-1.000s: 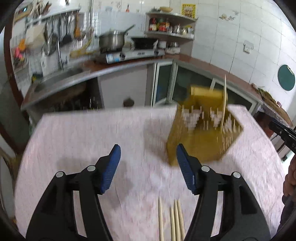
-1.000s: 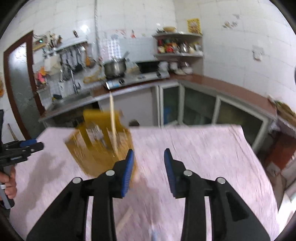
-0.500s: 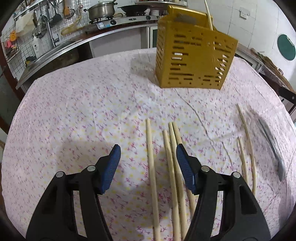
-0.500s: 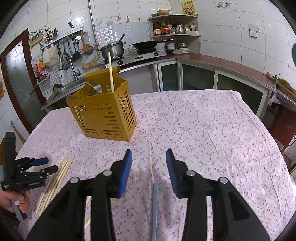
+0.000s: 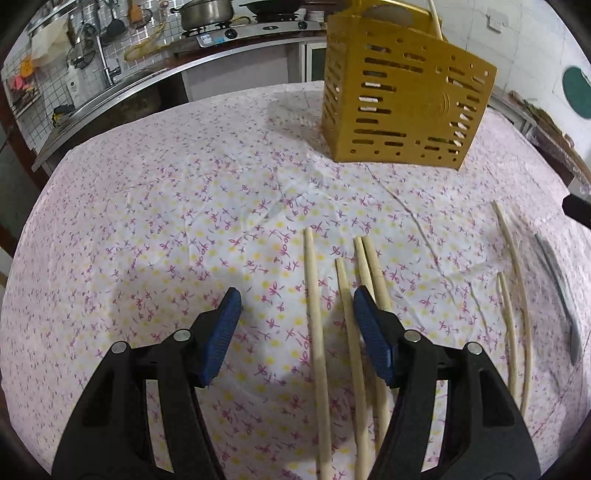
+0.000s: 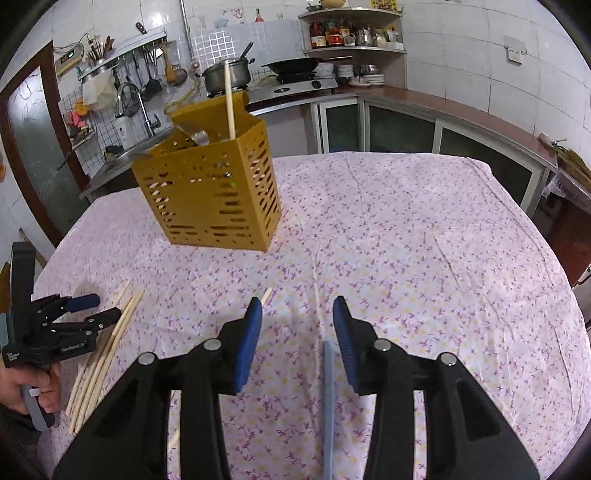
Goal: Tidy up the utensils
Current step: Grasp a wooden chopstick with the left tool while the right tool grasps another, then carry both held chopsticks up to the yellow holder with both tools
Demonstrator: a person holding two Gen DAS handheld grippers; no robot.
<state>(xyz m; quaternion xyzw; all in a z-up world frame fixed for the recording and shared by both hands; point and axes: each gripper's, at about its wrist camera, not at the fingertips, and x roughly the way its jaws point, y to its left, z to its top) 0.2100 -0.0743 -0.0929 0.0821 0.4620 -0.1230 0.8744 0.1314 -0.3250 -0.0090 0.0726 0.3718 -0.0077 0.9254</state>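
A yellow slotted utensil holder (image 5: 402, 107) stands on the floral tablecloth, also in the right wrist view (image 6: 214, 192), with one chopstick (image 6: 229, 103) and a metal spoon (image 6: 197, 136) standing in it. Several wooden chopsticks (image 5: 314, 332) lie on the cloth under my open, empty left gripper (image 5: 295, 321); they also show in the right wrist view (image 6: 107, 347). Two more chopsticks (image 5: 515, 280) and a grey utensil handle (image 5: 561, 291) lie to the right. My right gripper (image 6: 297, 328) is open over that grey handle (image 6: 328, 398), with a chopstick tip (image 6: 266, 294) by its left finger.
The round table's cloth (image 6: 424, 258) spreads to the right of the holder. Behind it runs a kitchen counter with a sink (image 5: 110, 88), a stove with a pot (image 6: 225, 75) and a wok, and corner shelves (image 6: 351, 33).
Both grippers have tilted down and dropped closer to the table. The left one has settled lower over the chopsticks; the right one has come lower over the grey handle. Both stayed open.
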